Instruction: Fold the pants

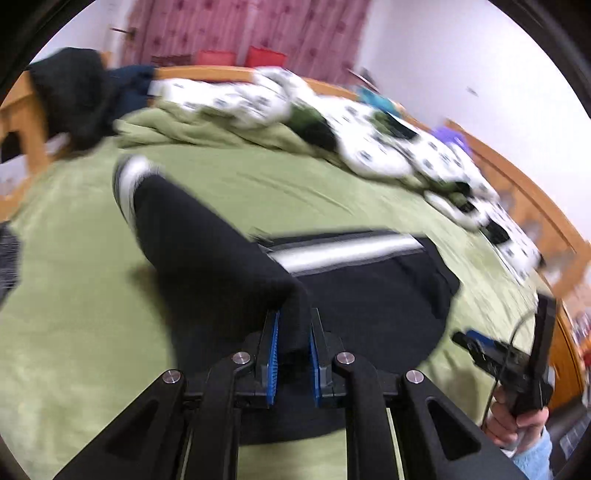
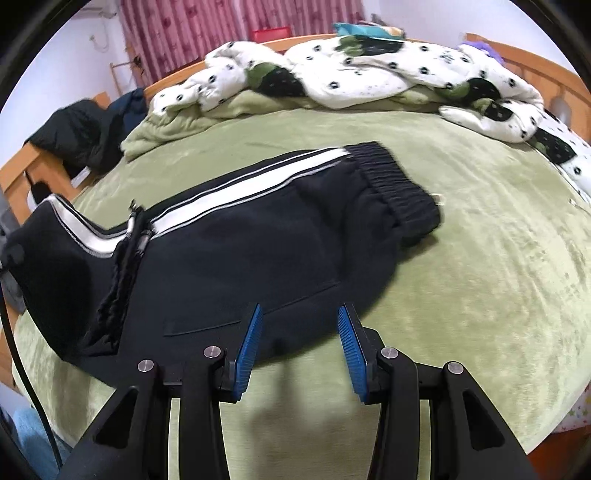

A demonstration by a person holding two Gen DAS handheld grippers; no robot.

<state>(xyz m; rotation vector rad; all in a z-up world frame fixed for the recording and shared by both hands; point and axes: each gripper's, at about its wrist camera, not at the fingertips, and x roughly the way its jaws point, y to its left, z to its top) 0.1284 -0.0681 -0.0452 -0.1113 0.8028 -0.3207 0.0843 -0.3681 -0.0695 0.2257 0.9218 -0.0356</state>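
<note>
Left wrist: pants (image 1: 221, 258) between fingers (image 1: 272, 354)

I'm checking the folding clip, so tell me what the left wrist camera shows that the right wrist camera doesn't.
Only the left wrist view shows the left gripper shut on a lifted fold of the black pants, plus the right gripper seen from the side in the person's right hand.

Only the right wrist view shows the right gripper's blue pads spread apart with nothing between them, the gathered waistband, and the pocket slit.

Both show the white side stripe, the green blanket, the spotted duvet and the pink curtain.
</note>
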